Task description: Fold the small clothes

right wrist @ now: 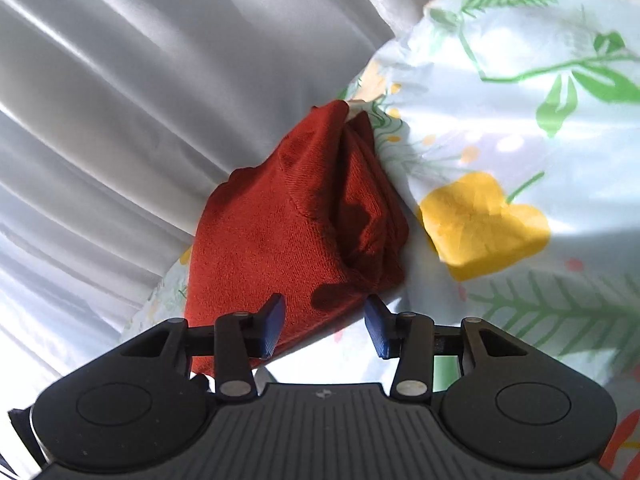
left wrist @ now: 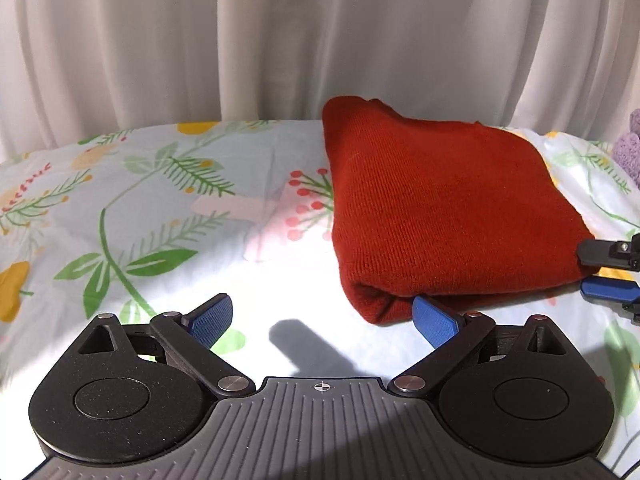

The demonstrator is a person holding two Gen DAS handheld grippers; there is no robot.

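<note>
The red knit garment (left wrist: pixel 440 208) lay folded into a thick rectangle on the floral sheet (left wrist: pixel 140 200), out toward one o'clock from the left gripper (left wrist: pixel 322 320) in the left wrist view. That gripper's jaws stood spread wide, nothing between them; its right blue pad (left wrist: pixel 436 322) sat just at the near folded edge of the garment, though contact could not be told, while the left pad (left wrist: pixel 210 320) hung over bare sheet.

Over at three o'clock in the same view, the right gripper (left wrist: pixel 596 272) came in from the edge, one finger above and one below the garment's near right corner, the upper one at the cloth's edge.

The right wrist view showed that gripper (right wrist: pixel 326 324) with its jaws parted, the folded corner of the garment (right wrist: pixel 296 232) lying between the pads (right wrist: pixel 272 324) and stretching off toward twelve o'clock, with no squeeze visible. A big yellow flower (right wrist: pixel 484 224) on the sheet sat at two o'clock. A white pleated curtain (left wrist: pixel 280 40) hung behind, and something lilac and knitted (left wrist: pixel 630 148) peeked in at the far right edge.
</note>
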